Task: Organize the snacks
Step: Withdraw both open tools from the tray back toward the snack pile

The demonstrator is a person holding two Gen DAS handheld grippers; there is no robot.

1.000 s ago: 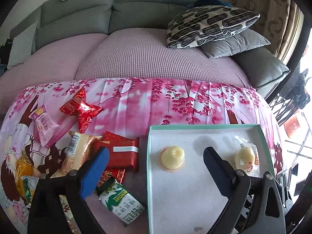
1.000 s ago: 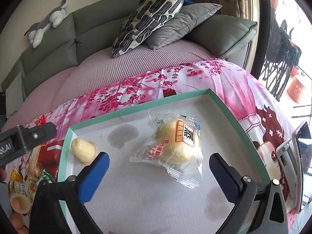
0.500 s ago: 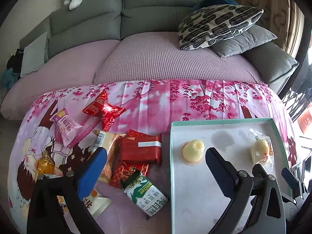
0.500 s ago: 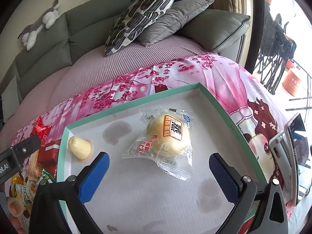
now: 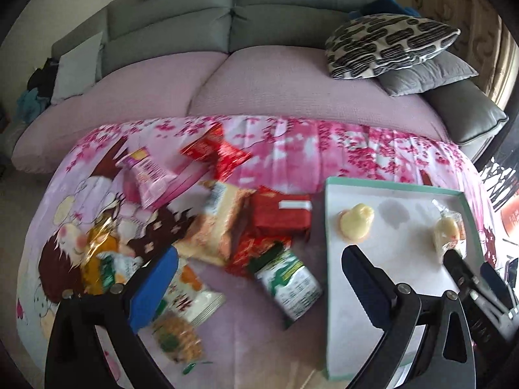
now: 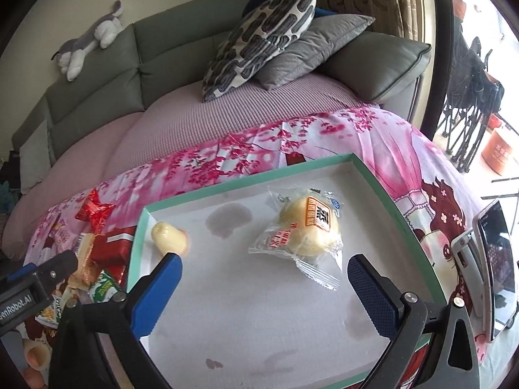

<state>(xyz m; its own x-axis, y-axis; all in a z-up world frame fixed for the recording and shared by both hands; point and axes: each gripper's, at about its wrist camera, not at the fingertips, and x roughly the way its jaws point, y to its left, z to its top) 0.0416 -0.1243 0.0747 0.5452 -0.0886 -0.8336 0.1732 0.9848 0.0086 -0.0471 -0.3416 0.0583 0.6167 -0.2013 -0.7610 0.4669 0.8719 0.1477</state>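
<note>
The green-and-white drink carton (image 5: pixel 287 283) is shown lying flat on the floral cloth (image 5: pixel 292 149), just outside the left wall of the green-rimmed tray (image 5: pixel 327 259). It lies between the spread fingers of the left gripper (image 5: pixel 259 287), slightly ahead of them and nearer the right-hand finger; its long axis is seen to run obliquely, from upper left to lower right, across the line joining the fingertips. The left gripper's jaws are held wide apart and nothing is gripped. A turn of the wrist would probably be needed before the carton's narrow sides could be met squarely.

Beyond the carton, the remaining loose snacks are heaped: a red box (image 5: pixel 280 215), a beige packet (image 5: pixel 215 227), a pink packet (image 5: pixel 146 171) and a crumpled red wrapper (image 5: pixel 217 154). This view is blurred, so their labels cannot be read.

Inside the tray (image 6: pixel 373 175) two items are already placed: a yellow jelly cup (image 6: pixel 170 237) near the left wall and a wrapped bun (image 6: pixel 306 230) toward the right. The right gripper (image 6: pixel 264 291) is poised over the tray floor, jaws released and empty, with the bun just ahead of them. The pile is judged to lie nearer the left gripper, so the next pick would fall to it.
</note>
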